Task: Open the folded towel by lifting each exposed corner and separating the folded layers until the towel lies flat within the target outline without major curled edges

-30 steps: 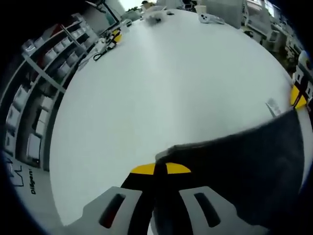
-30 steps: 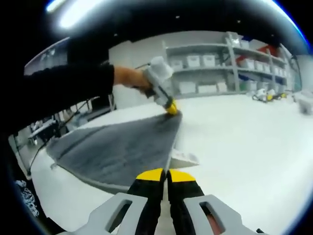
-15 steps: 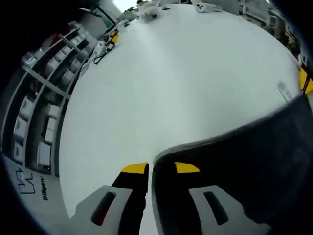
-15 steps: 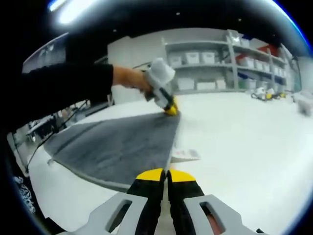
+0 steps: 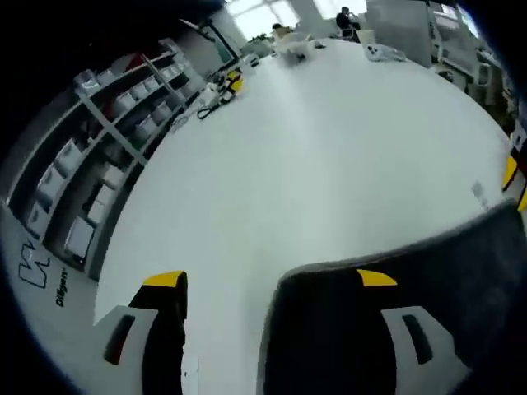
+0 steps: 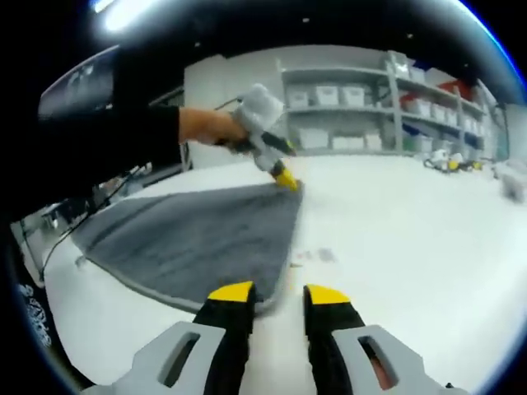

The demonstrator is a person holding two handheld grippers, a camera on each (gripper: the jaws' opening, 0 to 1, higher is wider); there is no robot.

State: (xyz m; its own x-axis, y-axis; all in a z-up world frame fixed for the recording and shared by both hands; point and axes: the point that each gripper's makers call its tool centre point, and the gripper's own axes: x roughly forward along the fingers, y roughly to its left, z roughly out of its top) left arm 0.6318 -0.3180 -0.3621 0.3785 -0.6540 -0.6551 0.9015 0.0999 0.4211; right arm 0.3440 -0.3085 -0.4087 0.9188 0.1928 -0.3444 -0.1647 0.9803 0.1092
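A dark grey towel [image 6: 198,234] lies spread on the white table [image 6: 412,239], its near corner resting between the jaws of my right gripper [image 6: 278,294], which stands open. At the towel's far corner a hand in a black sleeve holds my left gripper [image 6: 286,181]. In the left gripper view the towel [image 5: 395,329] covers the lower right, its corner lying under my open left gripper [image 5: 270,280]. The right gripper's yellow tips [image 5: 515,174] show at the towel's other corner, at the far right edge.
Shelves with white bins [image 6: 346,99] run along the wall, also seen as shelves [image 5: 99,156] at the table's left side. Small objects [image 5: 222,90] sit at the table's far end. A faint mark [image 6: 317,256] lies on the table beside the towel's edge.
Both grippers were shut on towel corners and have now opened, letting go. The towel has settled flat on the table. The left gripper view has tilted.
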